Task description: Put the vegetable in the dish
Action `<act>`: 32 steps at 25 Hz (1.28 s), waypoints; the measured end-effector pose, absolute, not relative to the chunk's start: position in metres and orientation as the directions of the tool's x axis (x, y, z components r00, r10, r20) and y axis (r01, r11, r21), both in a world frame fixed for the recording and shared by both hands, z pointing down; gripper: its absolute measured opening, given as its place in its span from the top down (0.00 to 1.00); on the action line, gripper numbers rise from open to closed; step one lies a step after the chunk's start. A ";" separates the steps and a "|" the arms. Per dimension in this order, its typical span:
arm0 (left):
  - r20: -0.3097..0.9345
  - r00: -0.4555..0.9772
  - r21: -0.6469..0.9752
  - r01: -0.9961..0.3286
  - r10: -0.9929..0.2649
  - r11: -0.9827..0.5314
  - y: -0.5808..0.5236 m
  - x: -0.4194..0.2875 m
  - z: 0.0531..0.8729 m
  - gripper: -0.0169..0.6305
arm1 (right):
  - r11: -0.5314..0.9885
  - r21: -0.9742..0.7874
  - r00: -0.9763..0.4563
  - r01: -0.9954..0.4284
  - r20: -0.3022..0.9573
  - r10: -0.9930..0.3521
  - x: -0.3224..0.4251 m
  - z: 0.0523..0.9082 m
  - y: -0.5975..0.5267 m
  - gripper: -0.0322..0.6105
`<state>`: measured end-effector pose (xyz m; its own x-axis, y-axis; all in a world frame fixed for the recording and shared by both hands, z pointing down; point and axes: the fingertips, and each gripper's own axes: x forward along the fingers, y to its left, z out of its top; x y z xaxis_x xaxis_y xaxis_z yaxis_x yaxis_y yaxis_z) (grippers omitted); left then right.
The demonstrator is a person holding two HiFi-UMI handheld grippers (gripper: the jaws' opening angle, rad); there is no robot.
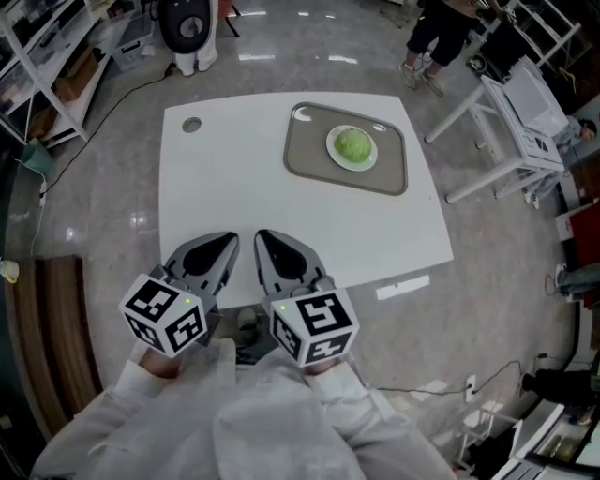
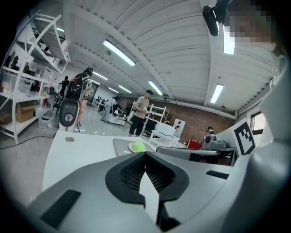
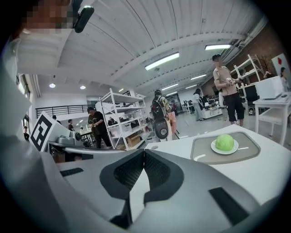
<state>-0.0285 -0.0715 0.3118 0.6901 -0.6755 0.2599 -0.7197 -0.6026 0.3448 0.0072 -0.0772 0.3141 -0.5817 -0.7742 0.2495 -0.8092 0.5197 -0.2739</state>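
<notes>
A round green cabbage (image 1: 353,144) rests on a small white dish (image 1: 338,159), which stands on a grey tray (image 1: 310,160) at the far right of the white table (image 1: 225,187). The right gripper view shows the cabbage (image 3: 224,142) on its dish (image 3: 215,149), and the left gripper view shows the cabbage (image 2: 138,146) far off. Both grippers hang side by side over the table's near edge, far from the dish. My left gripper (image 1: 228,239) is shut with nothing in it. My right gripper (image 1: 262,236) is shut and empty too.
A round hole (image 1: 191,124) marks the table's far left corner. Beyond the table stand a golf bag (image 1: 188,26), white shelving (image 1: 42,56) at the left and a white side table (image 1: 511,112) at the right. A person (image 1: 441,36) stands at the far right.
</notes>
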 end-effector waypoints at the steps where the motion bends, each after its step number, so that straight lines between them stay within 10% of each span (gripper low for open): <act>1: 0.262 0.682 0.345 -0.727 -0.683 -0.593 -0.072 -0.031 0.311 0.96 | 0.524 -0.272 -0.585 -0.807 0.253 -0.770 0.007 0.313 -0.078 0.93; 32: 0.290 0.613 0.282 -0.788 -0.735 -0.547 -0.062 -0.031 0.304 0.96 | 0.556 -0.203 -0.592 -0.806 0.282 -0.755 0.018 0.302 -0.069 0.93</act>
